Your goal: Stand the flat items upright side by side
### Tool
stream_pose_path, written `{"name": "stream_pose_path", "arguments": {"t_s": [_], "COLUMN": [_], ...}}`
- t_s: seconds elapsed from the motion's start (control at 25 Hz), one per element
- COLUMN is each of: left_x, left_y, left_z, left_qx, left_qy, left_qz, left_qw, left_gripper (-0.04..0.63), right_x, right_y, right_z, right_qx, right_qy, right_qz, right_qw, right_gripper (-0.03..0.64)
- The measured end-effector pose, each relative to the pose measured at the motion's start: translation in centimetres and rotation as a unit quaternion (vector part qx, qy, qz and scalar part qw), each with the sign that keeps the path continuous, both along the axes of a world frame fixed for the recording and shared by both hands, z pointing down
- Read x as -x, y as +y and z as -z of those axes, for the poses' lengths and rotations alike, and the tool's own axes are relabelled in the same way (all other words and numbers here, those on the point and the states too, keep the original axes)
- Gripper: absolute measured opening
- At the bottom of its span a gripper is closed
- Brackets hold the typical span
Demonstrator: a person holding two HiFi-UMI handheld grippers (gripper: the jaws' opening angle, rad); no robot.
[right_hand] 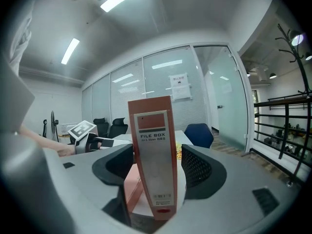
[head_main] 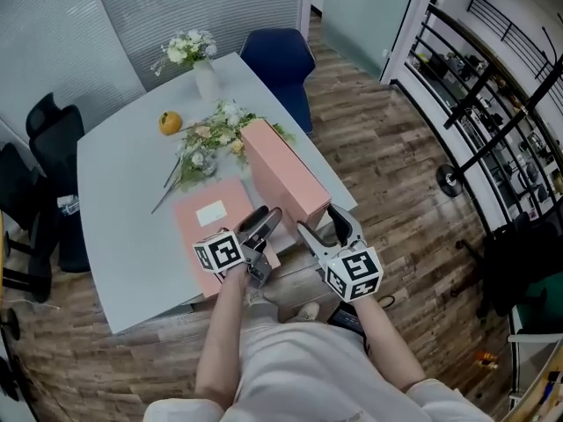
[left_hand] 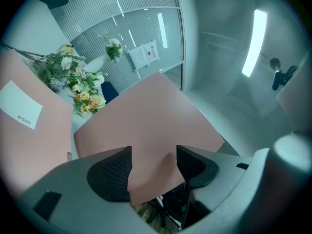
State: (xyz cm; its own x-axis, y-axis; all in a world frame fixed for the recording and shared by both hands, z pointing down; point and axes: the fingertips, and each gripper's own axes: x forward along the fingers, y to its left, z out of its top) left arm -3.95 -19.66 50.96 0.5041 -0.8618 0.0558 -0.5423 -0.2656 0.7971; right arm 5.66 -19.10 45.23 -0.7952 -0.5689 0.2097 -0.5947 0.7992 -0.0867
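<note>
One pink file box (head_main: 283, 172) stands upright on the white table (head_main: 123, 209). Its printed spine (right_hand: 153, 155) sits between the jaws of my right gripper (head_main: 322, 225), and both pads are against its sides. A second pink file box (head_main: 215, 227) with a white label (left_hand: 18, 111) lies flat to the left of it. My left gripper (head_main: 264, 224) hovers at the flat box's right edge, beside the standing one. A lower corner of the standing box's broad side (left_hand: 146, 130) fills the gap between its jaws and meets both pads.
A vase of white flowers (head_main: 201, 64), an orange (head_main: 170, 122) and a loose bunch of flowers (head_main: 207, 143) lie on the far half of the table. A blue chair (head_main: 281, 60) stands behind it and black chairs (head_main: 48, 134) to the left. The near table edge is just below both grippers.
</note>
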Motion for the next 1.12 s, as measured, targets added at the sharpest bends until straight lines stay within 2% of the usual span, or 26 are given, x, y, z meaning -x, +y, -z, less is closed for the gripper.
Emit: {"name": "stream_pose_path", "arguments": {"t_s": [0.2,0.4,0.6,0.88,1.0,1.04,1.08,1.12], "left_x": [-0.1,1.8,4.2,6.9,7.5,7.6,7.7,7.8], "left_y": [1.2,3.3,5.2,8.6,9.5,9.6,9.6,9.6], "left_z": [0.2,-1.2,-3.6,-7.8,-9.3,-9.6,-9.9,-10.2], "left_qx": [-0.001,0.021,0.054,0.093,0.103,0.103,0.101,0.096], "left_qy": [-0.023,-0.056,-0.136,-0.225,-0.267,-0.290,-0.323,-0.365], "left_qz": [-0.002,0.002,-0.020,-0.056,-0.072,-0.079,-0.088,-0.097], "left_qw": [0.9997,0.9982,0.9891,0.9683,0.9556,0.9481,0.9369,0.9209], "left_gripper": [0.273,0.273,0.273,0.273,0.273,0.273,0.273,0.273], "right_x": [-1.8,-3.6,-4.2,-3.1,-2.7,-2.6,-2.6,-2.5], "right_y": [1.1,2.8,4.9,8.7,9.8,10.0,10.2,10.3], "right_z": [-0.6,-2.4,-5.0,-10.4,-12.0,-12.4,-12.8,-13.1], "right_qx": [0.014,0.055,0.115,0.206,0.238,0.247,0.257,0.267], "right_qy": [-0.014,-0.025,-0.045,-0.056,-0.071,-0.077,-0.085,-0.094], "right_qz": [-0.013,-0.046,-0.091,-0.134,-0.148,-0.152,-0.157,-0.161], "right_qw": [1.000,0.997,0.988,0.968,0.957,0.954,0.950,0.946], "right_gripper": [0.309,0.308,0.308,0.308,0.309,0.308,0.308,0.308]}}
